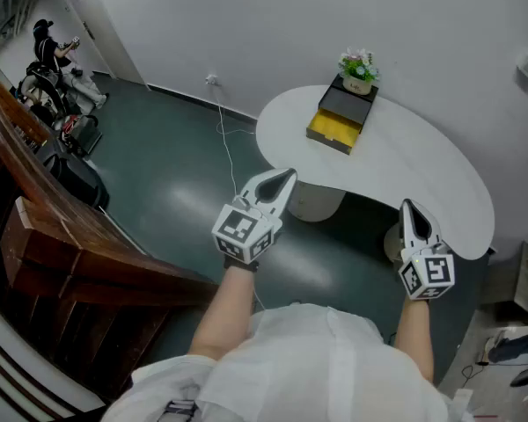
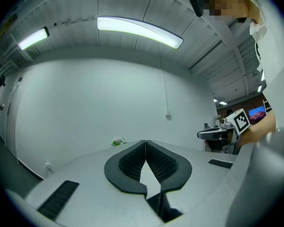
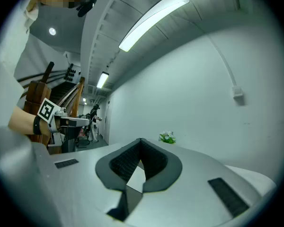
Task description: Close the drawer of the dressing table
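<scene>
The white bench [image 1: 422, 183] carries a black box [image 1: 353, 104] at its far edge, with its yellow drawer [image 1: 333, 131] pulled out. The left tool [image 1: 288, 177] and right tool [image 1: 408, 207] hover off the near edge, jaws together, empty. A potted plant [image 1: 358, 67] tops the box.

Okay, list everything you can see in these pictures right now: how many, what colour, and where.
dressing table: one, white, curved, against the wall ahead
drawer box: one, black with a yellow drawer pulled open, on the table's far side
potted plant: one, green with pale flowers, on top of the drawer box
cable: one, white, from the wall down across the dark floor
wooden railing: one, brown, at the left
person: one, in dark clothes, far off at upper left
left tool: one, grey and black, shut, empty, short of the table
right tool: one, same colours, shut, empty, by the table's near edge
</scene>
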The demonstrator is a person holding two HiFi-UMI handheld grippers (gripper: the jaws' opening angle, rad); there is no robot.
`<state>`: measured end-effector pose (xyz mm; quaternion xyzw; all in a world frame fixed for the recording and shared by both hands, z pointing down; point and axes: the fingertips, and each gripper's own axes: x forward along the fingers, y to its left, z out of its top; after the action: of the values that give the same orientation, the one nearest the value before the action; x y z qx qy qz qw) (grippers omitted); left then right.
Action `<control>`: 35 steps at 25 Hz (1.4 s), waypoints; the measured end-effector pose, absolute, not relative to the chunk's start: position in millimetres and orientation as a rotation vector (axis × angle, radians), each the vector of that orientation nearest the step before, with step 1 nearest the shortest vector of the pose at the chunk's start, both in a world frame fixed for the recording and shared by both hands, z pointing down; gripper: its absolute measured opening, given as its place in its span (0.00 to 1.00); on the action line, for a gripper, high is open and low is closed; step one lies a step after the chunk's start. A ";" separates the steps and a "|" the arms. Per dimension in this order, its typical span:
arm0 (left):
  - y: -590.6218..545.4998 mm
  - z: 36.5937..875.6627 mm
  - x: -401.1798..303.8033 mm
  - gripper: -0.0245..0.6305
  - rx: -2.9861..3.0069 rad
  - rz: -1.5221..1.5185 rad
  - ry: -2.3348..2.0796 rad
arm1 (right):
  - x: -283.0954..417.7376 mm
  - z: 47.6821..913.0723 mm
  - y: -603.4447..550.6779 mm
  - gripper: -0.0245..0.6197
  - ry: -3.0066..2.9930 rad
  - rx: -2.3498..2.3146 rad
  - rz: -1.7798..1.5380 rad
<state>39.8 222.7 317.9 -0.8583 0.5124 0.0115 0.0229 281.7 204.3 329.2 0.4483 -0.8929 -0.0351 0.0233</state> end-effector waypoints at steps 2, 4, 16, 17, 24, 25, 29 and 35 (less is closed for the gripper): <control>223.1 318.1 39.3 0.06 -2.660 0.036 1.577 | 279.0 331.2 204.7 0.05 -2.763 1.387 -0.104; 223.2 317.9 38.4 0.06 -2.661 0.037 1.571 | 277.1 332.8 204.7 0.05 -2.761 1.387 -0.101; 224.7 316.1 41.3 0.06 -2.678 0.046 1.540 | 274.7 337.8 205.8 0.05 -2.778 1.368 -0.078; 225.8 315.7 41.2 0.06 -2.678 0.047 1.536 | 274.1 338.0 206.4 0.05 -2.784 1.367 -0.075; 227.0 314.3 36.4 0.06 -2.670 0.046 1.548 | 273.7 341.8 206.1 0.05 -2.795 1.378 -0.039; 227.6 314.6 34.5 0.06 -2.669 0.048 1.552 | 272.8 342.8 206.0 0.05 -2.796 1.377 -0.035; 227.8 316.7 29.4 0.06 -2.672 0.051 1.564 | 269.1 346.2 203.7 0.05 -2.799 1.375 -0.013; 230.6 317.2 17.0 0.06 -2.669 0.062 1.587 | 260.2 348.5 201.6 0.05 -2.805 1.369 0.003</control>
<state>17.0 230.6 317.2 -0.8592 0.5109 0.0198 0.0179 260.2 201.6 348.5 0.4386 -0.8986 0.0009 0.0103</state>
